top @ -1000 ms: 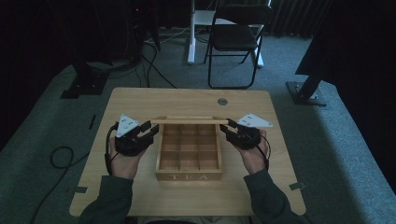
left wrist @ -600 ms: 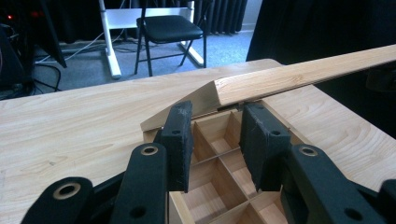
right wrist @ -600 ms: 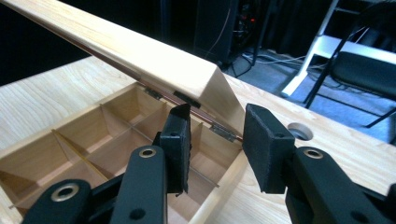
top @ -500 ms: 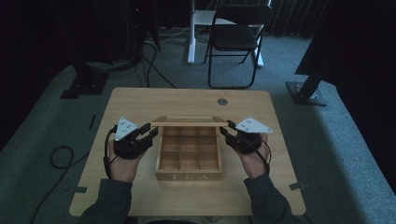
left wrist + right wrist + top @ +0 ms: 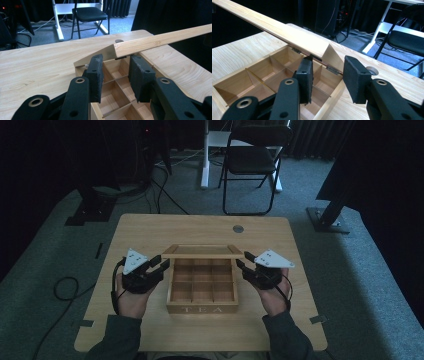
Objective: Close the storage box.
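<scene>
tea box: pale raw wood, matt, thin wooden dividers
lid: same light wood, visible grain, small metal hinges
table: light wood-grain top, smooth, satin sheen
left gripper: matt black plastic, rough pads, brass-coloured rivets
right gripper: same

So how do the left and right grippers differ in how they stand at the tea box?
The left gripper stands at the tea box's left side, the right gripper at its right. The left's jaw gap looks narrower; the right's jaws have just been opening, with the box's side wall below the gap. Both reach toward a corner of the raised lid, and neither clamps anything.
</scene>
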Motion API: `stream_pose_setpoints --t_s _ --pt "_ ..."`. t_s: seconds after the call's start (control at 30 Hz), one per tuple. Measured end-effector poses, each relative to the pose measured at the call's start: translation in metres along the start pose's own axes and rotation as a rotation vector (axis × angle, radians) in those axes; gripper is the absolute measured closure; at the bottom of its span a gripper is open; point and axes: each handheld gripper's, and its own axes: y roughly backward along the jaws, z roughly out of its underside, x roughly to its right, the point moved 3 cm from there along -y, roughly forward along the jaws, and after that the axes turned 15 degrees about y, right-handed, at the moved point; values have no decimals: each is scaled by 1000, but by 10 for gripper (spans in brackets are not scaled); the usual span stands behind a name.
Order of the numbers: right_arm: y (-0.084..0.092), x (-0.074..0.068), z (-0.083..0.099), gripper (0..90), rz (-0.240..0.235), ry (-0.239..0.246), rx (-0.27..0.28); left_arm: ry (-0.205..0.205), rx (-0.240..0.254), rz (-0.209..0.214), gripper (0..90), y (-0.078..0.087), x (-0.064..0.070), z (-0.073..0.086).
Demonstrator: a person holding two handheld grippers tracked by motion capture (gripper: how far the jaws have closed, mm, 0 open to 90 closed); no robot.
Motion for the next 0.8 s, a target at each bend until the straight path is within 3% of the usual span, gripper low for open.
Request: stream_pose_setpoints --t_s 0.8 --pt "2 -18 15 559 -25 -15 -39 23 -38 -9 606 2 -6 28"
